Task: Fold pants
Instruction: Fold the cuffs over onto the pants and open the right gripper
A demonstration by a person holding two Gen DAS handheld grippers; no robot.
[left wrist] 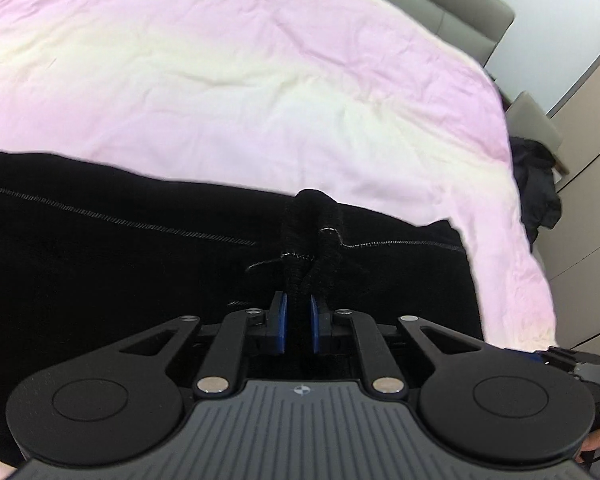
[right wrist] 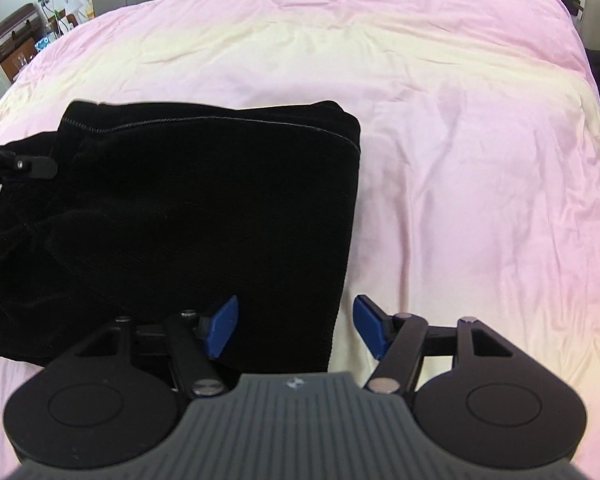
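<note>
Black corduroy pants (right wrist: 204, 208) lie folded on the pink bed cover (right wrist: 460, 160). In the left wrist view the pants (left wrist: 100, 260) fill the lower half. My left gripper (left wrist: 298, 320) is shut on a bunched ridge of the black fabric (left wrist: 312, 236), which stands up between the blue pads. My right gripper (right wrist: 294, 326) is open and empty, low over the pants' right edge, one pad (right wrist: 222, 326) over the fabric and the other (right wrist: 370, 328) over the cover. The left gripper's arm (right wrist: 24, 166) shows at the far left of the right wrist view.
The bed cover (left wrist: 260, 80) stretches far ahead and to the right. A grey headboard (left wrist: 460, 8) runs along the far edge. A dark garment (left wrist: 536, 184) hangs off the bed's right side. A cluttered desk (right wrist: 16, 52) stands at the far left.
</note>
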